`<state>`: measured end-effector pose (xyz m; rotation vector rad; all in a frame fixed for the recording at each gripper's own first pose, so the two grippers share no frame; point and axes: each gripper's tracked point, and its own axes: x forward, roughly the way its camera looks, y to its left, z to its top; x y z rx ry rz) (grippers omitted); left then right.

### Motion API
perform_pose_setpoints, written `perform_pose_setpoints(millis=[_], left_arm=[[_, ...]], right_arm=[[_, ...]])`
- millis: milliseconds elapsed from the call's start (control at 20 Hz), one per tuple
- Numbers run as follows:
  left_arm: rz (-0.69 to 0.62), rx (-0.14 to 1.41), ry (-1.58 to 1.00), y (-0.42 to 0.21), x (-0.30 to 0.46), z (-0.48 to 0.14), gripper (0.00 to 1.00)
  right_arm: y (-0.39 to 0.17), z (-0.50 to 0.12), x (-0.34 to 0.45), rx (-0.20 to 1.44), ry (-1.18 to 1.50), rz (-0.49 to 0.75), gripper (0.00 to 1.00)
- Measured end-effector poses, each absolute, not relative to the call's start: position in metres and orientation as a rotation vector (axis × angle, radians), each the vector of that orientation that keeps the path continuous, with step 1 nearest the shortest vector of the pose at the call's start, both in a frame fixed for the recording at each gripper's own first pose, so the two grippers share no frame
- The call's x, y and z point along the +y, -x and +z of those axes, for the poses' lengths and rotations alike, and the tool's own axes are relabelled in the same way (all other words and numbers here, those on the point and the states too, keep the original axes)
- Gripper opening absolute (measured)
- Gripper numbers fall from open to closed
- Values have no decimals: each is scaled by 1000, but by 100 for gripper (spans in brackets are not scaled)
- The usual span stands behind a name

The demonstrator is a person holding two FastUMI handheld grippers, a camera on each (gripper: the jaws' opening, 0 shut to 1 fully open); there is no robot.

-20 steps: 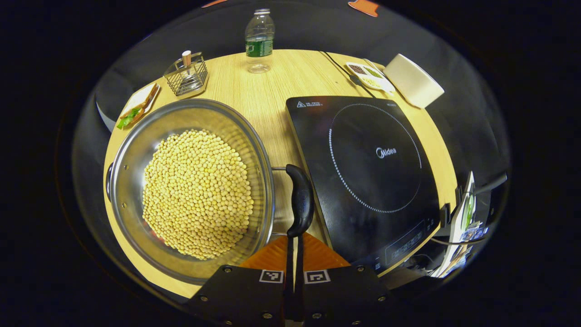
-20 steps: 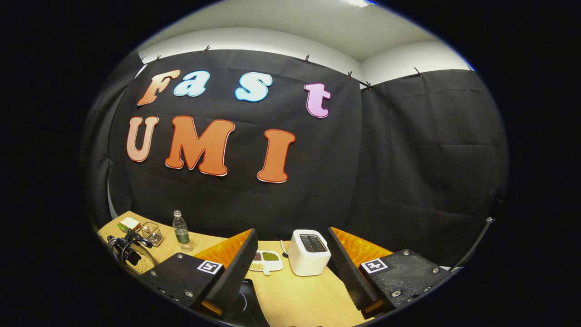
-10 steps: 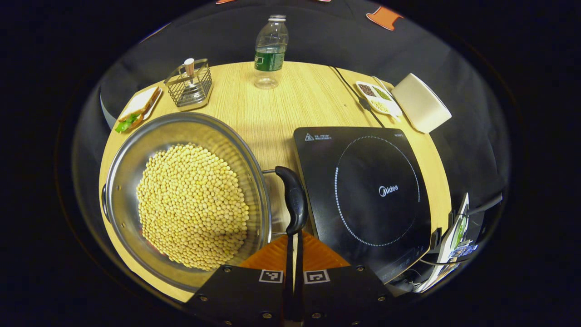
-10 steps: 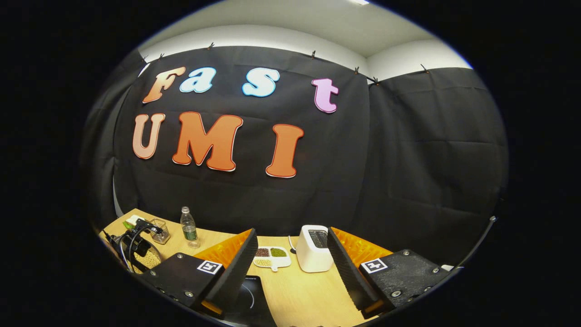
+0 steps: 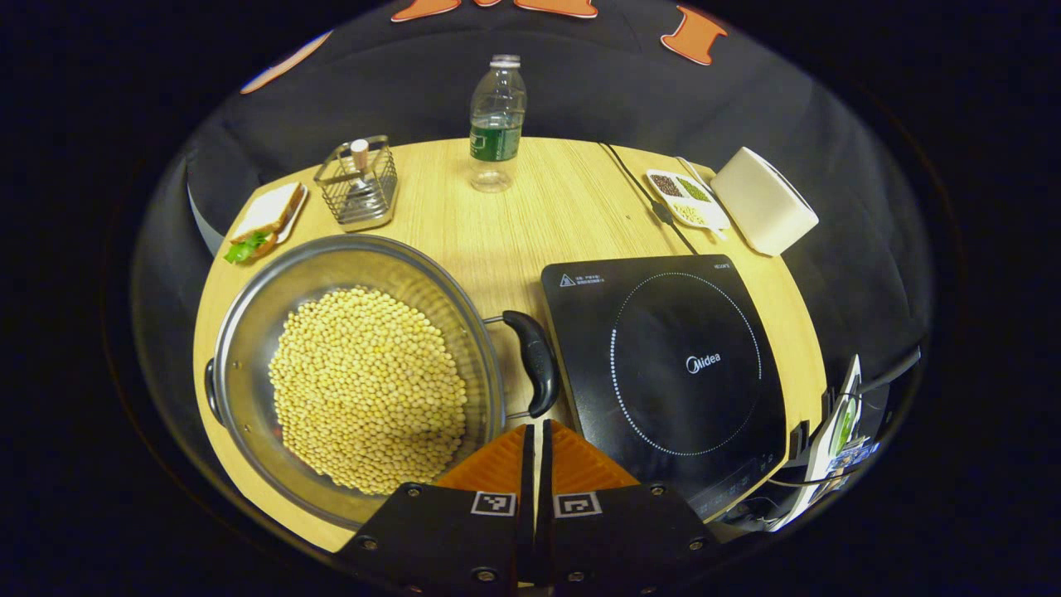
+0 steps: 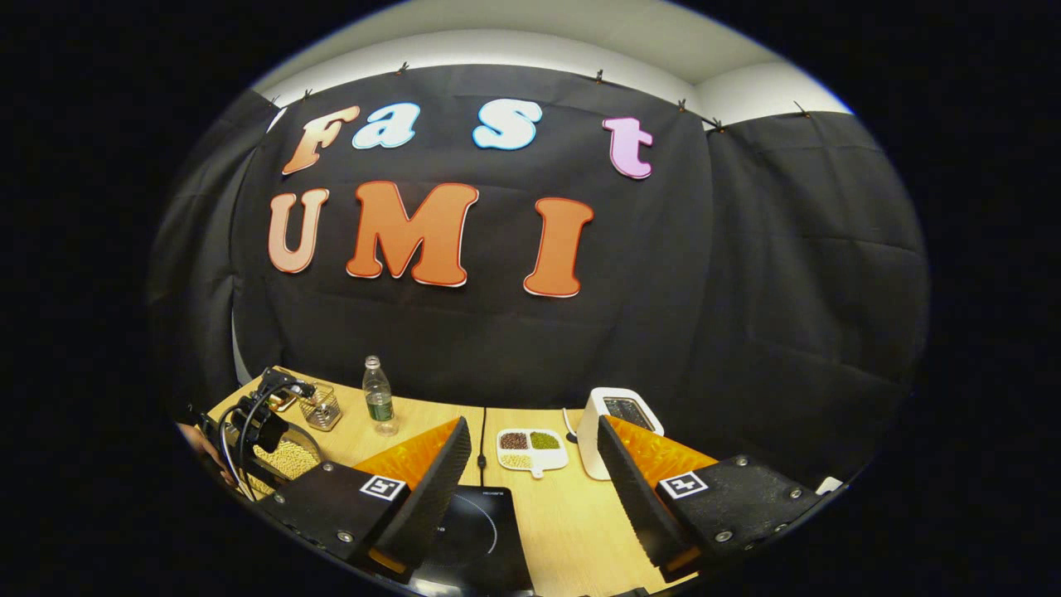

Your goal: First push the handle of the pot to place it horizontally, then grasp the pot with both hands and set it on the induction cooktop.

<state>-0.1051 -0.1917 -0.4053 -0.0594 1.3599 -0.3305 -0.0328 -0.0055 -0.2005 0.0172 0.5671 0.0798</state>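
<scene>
Our left gripper (image 5: 536,431) fingers are pressed together, empty, just below the pot's handle (image 5: 537,361). Our right gripper (image 6: 530,464) fingers gape, empty. The pot (image 5: 356,377) sits on the counter (image 5: 530,215) at nine o'clock from the induction cooktop (image 5: 671,365); lifting remains.

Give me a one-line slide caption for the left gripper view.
Closed left claw poised just short of the handle of a bean-filled pot beside the cooktop.

A clear plastic water bottle (image 5: 496,124) is standing upright at the far edge of the wooden worktop (image 5: 547,199). A wire basket (image 5: 359,184) is sitting beside a sandwich plate (image 5: 267,220), while a divided dish of beans (image 5: 688,199) is lying just beside a white toaster (image 5: 764,201).
</scene>
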Motion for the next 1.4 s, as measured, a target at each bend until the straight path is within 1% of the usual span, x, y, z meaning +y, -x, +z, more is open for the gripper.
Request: perform_pose_setpoints(millis=[50,200,250,300,500,550,600,650,750,800,850,950,1000,1050,1100,1250,1400], left_arm=[[-313,1354,67,105,-186,-400,2],[-222,1317,78,100,-148,-388,2],[-197,1305,82,100,-134,-383,0],[-174,1294,89,99,-121,-381,2],[-64,1267,115,104,-62,-371,2],[-37,1269,127,108,-49,-370,2],[-23,1281,149,113,-38,-372,1],[-8,1290,169,118,-29,-371,15],[28,1290,183,124,-7,-371,43],[32,1280,175,125,3,-369,51],[46,1261,157,123,15,-369,67],[78,1234,128,120,42,-368,70],[89,1207,121,118,52,-365,80],[93,1193,113,114,62,-367,94],[90,1193,108,115,71,-368,90],[66,1203,90,113,86,-378,90],[46,1201,76,103,99,-388,90]], right_arm=[[32,-203,6,581,-29,107,95],[33,-213,41,624,-58,193,95],[33,-218,53,642,-66,220,96],[34,-226,65,673,-81,242,95],[45,-258,130,828,-225,348,96],[47,-268,143,865,-238,359,96],[49,-278,155,892,-246,367,98],[52,-287,170,926,-248,385,96],[63,-302,201,998,-258,430,95],[70,-307,215,1031,-260,450,95],[76,-312,227,1057,-259,469,95],[83,-323,254,1101,-254,497,95],[87,-329,263,1129,-249,503,94],[90,-336,272,1152,-247,510,94],[97,-342,280,1174,-244,515,95],[105,-356,303,1220,-226,525,95],[115,-373,312,1281,-204,503,94]])
